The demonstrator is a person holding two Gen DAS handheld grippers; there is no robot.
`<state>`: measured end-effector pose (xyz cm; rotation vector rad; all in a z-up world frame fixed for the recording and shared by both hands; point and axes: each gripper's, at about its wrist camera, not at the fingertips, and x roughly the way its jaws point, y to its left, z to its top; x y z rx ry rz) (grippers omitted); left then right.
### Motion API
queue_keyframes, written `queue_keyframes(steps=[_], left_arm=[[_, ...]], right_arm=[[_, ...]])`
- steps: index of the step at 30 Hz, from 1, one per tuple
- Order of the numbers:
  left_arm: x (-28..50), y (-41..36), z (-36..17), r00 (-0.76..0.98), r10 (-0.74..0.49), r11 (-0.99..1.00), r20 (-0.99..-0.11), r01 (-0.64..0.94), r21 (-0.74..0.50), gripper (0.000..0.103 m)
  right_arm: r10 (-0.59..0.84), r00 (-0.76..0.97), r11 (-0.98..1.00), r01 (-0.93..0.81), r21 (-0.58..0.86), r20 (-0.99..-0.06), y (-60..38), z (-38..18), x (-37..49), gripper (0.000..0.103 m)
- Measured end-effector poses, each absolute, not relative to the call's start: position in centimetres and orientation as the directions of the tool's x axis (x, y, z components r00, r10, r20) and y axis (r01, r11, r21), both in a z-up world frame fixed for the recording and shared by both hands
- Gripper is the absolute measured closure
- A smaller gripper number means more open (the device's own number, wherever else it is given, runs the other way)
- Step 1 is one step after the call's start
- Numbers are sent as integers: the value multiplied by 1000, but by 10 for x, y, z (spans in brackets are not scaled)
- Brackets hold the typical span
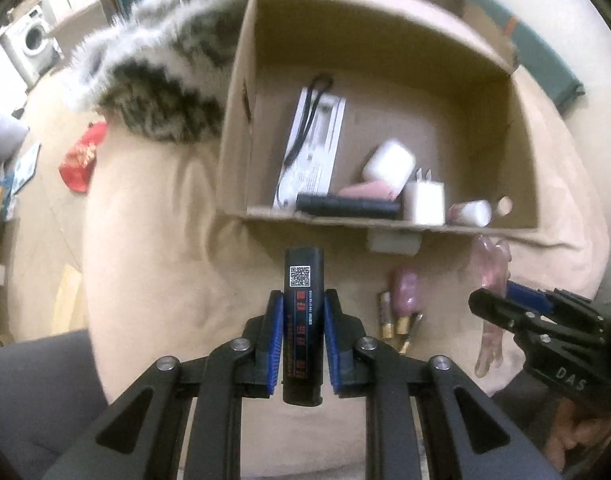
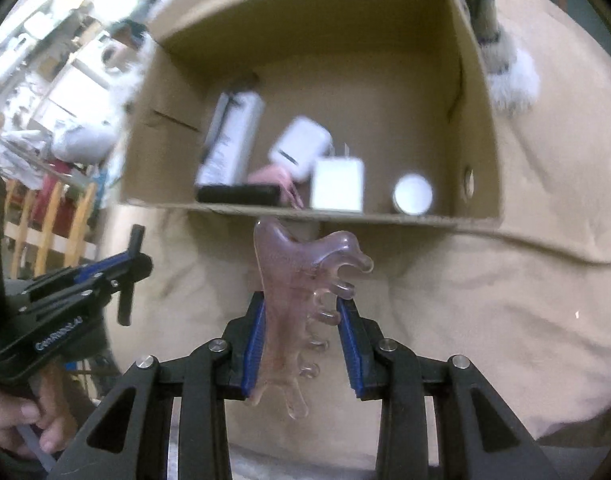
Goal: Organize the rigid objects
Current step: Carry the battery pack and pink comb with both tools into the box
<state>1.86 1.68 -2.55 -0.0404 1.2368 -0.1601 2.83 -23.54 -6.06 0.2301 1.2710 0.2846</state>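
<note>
your left tongs (image 1: 303, 320) are clamped on the black battery pack (image 1: 302, 320), which stands upright between the blue pads, lifted clear of the beige cushion (image 1: 153, 220) and just short of the near wall of the cardboard box (image 1: 241, 128). your right tongs (image 2: 301, 332) grip the pink comb (image 2: 293, 304), but only loosely by the look of it: the left pad lies along the comb's spine while the right pad meets just the rounded teeth (a narrow, slippery contact). that is your main risk: a quick swing could twist the comb out and drop it on the cushion.

the second risk is the box's near wall. both loads sit about level with that edge, so if you push forward without lifting, the battery's top or the comb's head may catch the cardboard and shove the box back.

inside, the near edge is crowded: a black bar (image 1: 347, 206), a white charger (image 1: 424, 202), a white case (image 1: 389, 162) and a small white jar (image 2: 412, 194) all lie along it. the far half of the box floor is bare, so that is your open room. the two tongs are close side by side, so go in one at a time. loose batteries (image 1: 389, 316) remain on the cushion near its front edge.
</note>
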Motion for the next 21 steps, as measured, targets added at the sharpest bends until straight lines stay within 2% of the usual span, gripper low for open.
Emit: queue_keyframes(steps=[6,9,21], left_arm=[[36,-21,14,391,-173,984,-904,109,-142,86],[58,-43,21,434,-174,984,-884,116,-136,86],[132,-56,3,444,-165,985,-881,117,-125,86]], right_arm=[[376,345,925,-97,366,-860,-244,-11,29,67],[378,379,924,-97,370,-844,-244,-6,39,67],[362,441,928,-92,360,-821,-251,1,115,67]])
